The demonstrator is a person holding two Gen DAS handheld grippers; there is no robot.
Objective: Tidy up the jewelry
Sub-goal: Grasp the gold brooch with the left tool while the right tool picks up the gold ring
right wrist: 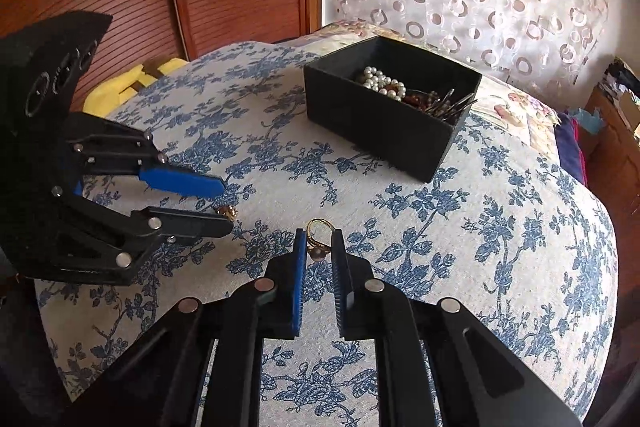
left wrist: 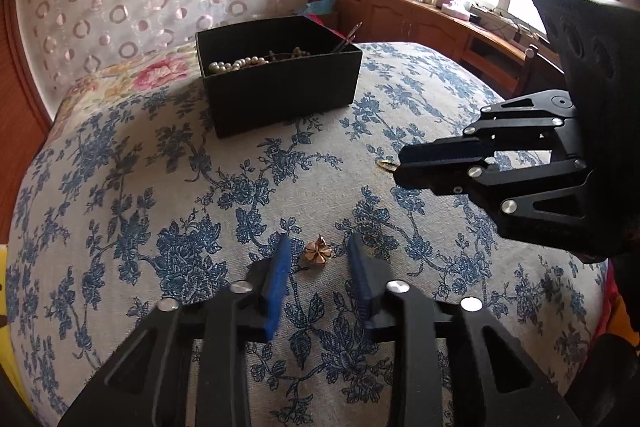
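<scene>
With the right gripper [right wrist: 319,247] pinching the gold ring [right wrist: 318,241], the left gripper [left wrist: 319,253] (spread around the flower earring [left wrist: 318,251]) should close squarely before lifting toward the black box [left wrist: 276,75].

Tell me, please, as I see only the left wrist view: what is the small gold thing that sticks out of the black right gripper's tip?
Observer: It is a gold ring with a dark round stone. The right gripper holds it by the band, between its blue pads.
Operator: Is my left gripper low enough for the gold flower-shaped piece?
Observer: From the side, its tips look close to the blue-flowered bedspread. The piece lies between them, and they have not closed on it.
</scene>
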